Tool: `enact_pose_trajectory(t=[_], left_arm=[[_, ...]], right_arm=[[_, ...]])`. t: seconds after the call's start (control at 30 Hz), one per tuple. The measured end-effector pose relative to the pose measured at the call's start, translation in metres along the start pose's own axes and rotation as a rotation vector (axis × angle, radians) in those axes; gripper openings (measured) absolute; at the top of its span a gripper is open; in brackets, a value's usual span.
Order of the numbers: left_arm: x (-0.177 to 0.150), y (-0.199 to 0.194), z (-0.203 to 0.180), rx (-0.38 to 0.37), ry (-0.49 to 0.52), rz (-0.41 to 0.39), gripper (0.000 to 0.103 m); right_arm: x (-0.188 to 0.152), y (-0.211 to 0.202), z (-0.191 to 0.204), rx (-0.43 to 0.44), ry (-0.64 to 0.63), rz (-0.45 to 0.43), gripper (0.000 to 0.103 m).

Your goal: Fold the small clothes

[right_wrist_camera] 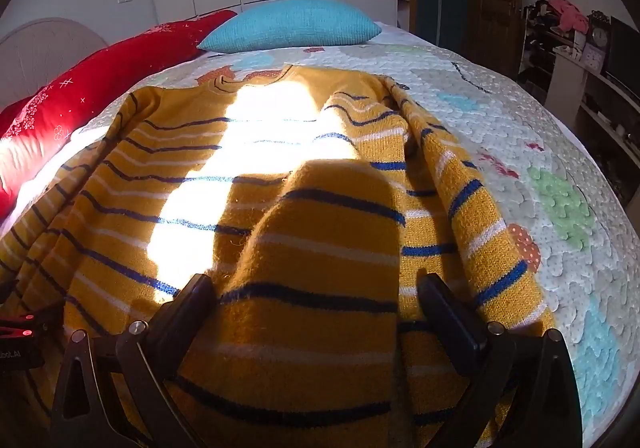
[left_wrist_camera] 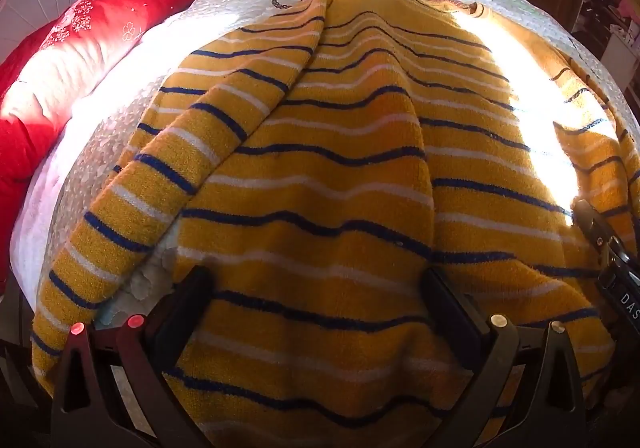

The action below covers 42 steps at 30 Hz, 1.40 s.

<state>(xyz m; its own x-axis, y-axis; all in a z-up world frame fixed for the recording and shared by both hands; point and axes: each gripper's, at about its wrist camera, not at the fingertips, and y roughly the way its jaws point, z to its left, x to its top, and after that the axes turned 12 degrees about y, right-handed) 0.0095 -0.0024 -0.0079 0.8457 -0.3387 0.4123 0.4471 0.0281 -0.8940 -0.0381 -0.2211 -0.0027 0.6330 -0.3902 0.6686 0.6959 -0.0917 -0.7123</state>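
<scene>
Here the sweater (left_wrist_camera: 320, 168), mustard yellow with navy and white stripes, lies spread on the bed's quilt (right_wrist_camera: 560, 176), its neckline at the far end toward the blue pillow (right_wrist_camera: 292, 26) and its hem toward both pairs of tongs. A red bolster (left_wrist_camera: 100, 28) runs along the bed's left side, and a bright band of sunlight falls across the sweater's chest.

The left tongs (left_wrist_camera: 316, 312) stand spread wide over the hem end, with the striped knit filling the gap between the 2 fingers (left_wrist_camera: 188, 312). A raised fold of the body runs up from between them toward the neckline. The left sleeve (left_wrist_camera: 192, 152) is laid diagonally over the body's left edge, its cuff end low beside the left finger. Whether the fingers touch the cloth I cannot tell.

The right tongs (right_wrist_camera: 316, 312) are also spread apart, and between their fingers (right_wrist_camera: 452, 324) a humped ridge of knit rises, higher than the cloth around it; it sits in the gap, but nothing shows it being pinched. The right sleeve (right_wrist_camera: 468, 208) lies along the body's right edge, just beside the right finger, resting on the quilt. In the left view the right tongs show at the right edge, near the hem's right corner, so the 2 sit side by side at the same end.
</scene>
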Motion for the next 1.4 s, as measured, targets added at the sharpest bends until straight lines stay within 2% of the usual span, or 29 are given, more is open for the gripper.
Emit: enact_pose_trajectory(t=[0.23,0.5,0.77,1.1,1.27,1.33,1.4], left_arm=[[0.001,0.004,0.005,0.0,-0.023,0.01,0.103],[-0.004,0.002,0.004,0.0,-0.017,-0.013,0.103],[-0.012,-0.006,0.001,0.019,-0.014,-0.078,0.103],[-0.029,-0.01,-0.011,0.09,-0.024,-0.24,0.103],[-0.026,-0.01,-0.011,0.088,-0.02,-0.25,0.103],[-0.024,-0.009,-0.011,0.088,-0.01,-0.257,0.103],[-0.023,-0.008,-0.01,0.086,-0.01,-0.266,0.103]], right_arm=[[-0.002,0.0,0.002,-0.006,-0.005,-0.009,0.103],[-0.002,0.0,0.002,-0.007,-0.001,-0.013,0.103],[-0.003,0.001,0.001,-0.007,-0.005,-0.013,0.103],[-0.004,0.004,0.005,-0.023,-0.02,-0.005,0.103],[0.002,0.004,0.006,-0.023,-0.06,0.049,0.103],[0.007,-0.008,0.004,0.0,-0.062,0.069,0.096],[0.014,-0.031,-0.007,0.067,-0.026,0.044,0.095]])
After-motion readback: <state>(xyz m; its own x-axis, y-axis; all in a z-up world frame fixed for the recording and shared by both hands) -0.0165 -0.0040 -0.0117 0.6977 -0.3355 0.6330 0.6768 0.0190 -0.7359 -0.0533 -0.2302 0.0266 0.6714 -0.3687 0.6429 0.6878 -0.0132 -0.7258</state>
